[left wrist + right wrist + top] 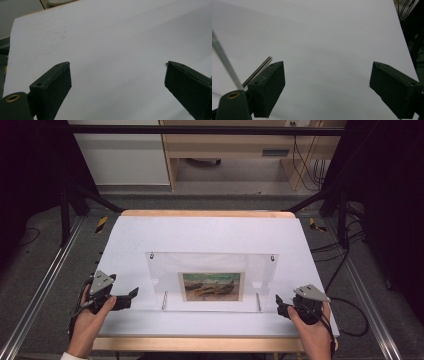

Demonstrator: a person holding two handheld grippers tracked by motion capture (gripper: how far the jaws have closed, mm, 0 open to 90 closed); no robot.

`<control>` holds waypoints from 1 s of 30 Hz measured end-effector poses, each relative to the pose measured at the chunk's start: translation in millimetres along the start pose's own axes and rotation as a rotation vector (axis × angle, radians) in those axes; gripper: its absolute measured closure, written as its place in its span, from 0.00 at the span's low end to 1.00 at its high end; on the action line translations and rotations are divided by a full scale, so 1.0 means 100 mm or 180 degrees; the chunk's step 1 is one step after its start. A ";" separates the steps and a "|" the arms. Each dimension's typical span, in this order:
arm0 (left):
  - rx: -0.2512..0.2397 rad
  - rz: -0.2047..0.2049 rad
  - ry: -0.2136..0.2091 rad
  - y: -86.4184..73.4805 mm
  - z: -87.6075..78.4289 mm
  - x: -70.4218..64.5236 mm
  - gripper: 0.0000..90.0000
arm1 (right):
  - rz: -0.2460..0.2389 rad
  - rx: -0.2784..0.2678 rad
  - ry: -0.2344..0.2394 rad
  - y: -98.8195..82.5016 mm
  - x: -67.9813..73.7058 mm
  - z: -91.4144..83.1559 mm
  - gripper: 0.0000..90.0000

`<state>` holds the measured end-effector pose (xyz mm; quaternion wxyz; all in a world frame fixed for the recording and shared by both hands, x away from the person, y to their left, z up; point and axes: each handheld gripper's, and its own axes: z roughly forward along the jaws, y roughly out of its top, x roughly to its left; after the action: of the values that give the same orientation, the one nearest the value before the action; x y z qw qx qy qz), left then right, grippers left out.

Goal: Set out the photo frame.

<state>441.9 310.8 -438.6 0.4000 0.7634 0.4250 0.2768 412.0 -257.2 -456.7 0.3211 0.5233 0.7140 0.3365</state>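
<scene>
- A clear picture frame (212,281) stands on the white worktop (210,232), roughly in the middle and a little toward the near edge. It is a see-through panel with a small fitting at each top corner.
- A small picture of boats on a beach (211,286) sits in the lower middle of the panel.
- Two thin metal rods (164,300) show at the frame's foot, one toward the left and one toward the right; one of them (257,71) shows in the right gripper view, just beyond the left-hand jaw.
- Judged from how things lie, the frame looks put together and upright, with the picture already inside. What is left, if anything, seems to be taking hold of the frame at its two lower corners; neither tool has done that yet.
- The left hand-held gripper (131,295) is at the near left, just beside the frame's lower left corner and pointing toward it. Its jaws stand wide apart with bare worktop between them, so it is released and holds nothing.
- The right hand-held gripper (280,306) is at the near right, just beside the lower right corner. Its jaws are also spread wide, grasping nothing and touching nothing.
</scene>
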 end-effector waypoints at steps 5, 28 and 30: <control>-0.0129 -0.0153 0.0010 0.03 0.07 0.09 0.09 | 0.0004 0.0027 0.0000 0.11 -0.07 0.14 0.17; -0.0131 -0.0249 0.0056 0.17 0.60 0.27 0.08 | 0.0462 0.0109 0.0143 0.37 -0.19 0.68 0.19; -0.0124 -0.0268 0.0064 0.13 0.60 0.28 0.08 | 0.0491 0.0177 0.0111 0.35 -0.19 0.70 0.19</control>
<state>507.1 308.6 -457.1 0.4218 0.7341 0.4552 0.2756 492.4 -257.9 -465.8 0.2671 0.5795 0.6862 0.3493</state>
